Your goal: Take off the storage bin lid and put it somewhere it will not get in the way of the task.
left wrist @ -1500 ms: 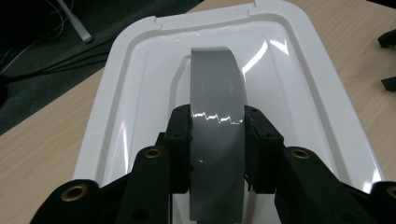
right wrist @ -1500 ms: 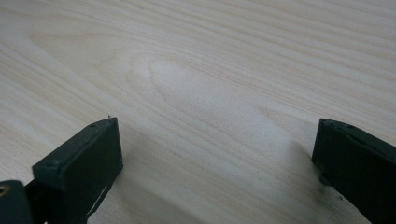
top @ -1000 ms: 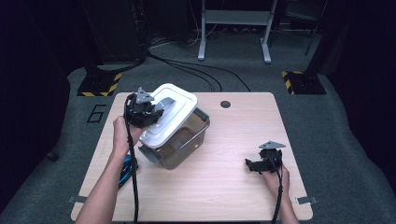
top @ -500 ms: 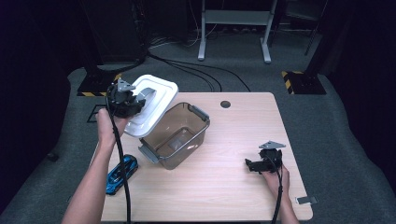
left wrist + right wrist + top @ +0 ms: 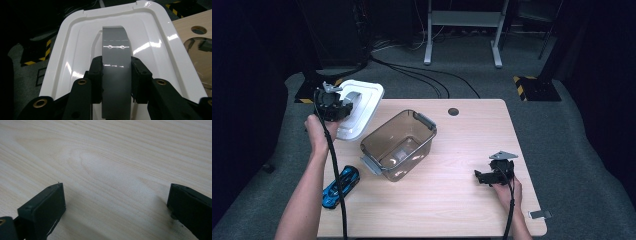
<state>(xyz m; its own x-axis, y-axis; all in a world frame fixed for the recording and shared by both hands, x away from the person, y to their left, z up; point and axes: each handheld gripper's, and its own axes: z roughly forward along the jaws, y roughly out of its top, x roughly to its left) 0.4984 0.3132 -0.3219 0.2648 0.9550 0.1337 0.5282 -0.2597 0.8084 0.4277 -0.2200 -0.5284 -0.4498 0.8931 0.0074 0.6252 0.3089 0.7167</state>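
Dark carpet is surrounding the wooden bench [image 5: 452, 200]. At its left edge, the left gripper [image 5: 117, 76] is pinching the grey handle [image 5: 116, 62] of the white lid [image 5: 362, 107], holding it clear of the open container [image 5: 399, 145]. Keeping the lid level while setting it aside seems wise. Farther right, the right gripper [image 5: 113, 205] is resting, fingers spread.

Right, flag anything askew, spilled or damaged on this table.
Nothing spilled or broken. The clear container sits at an angle to the table edges, open and empty. The left gripper holds its white lid by the grey handle, out past the table's left edge. A blue toy car lies nearby.
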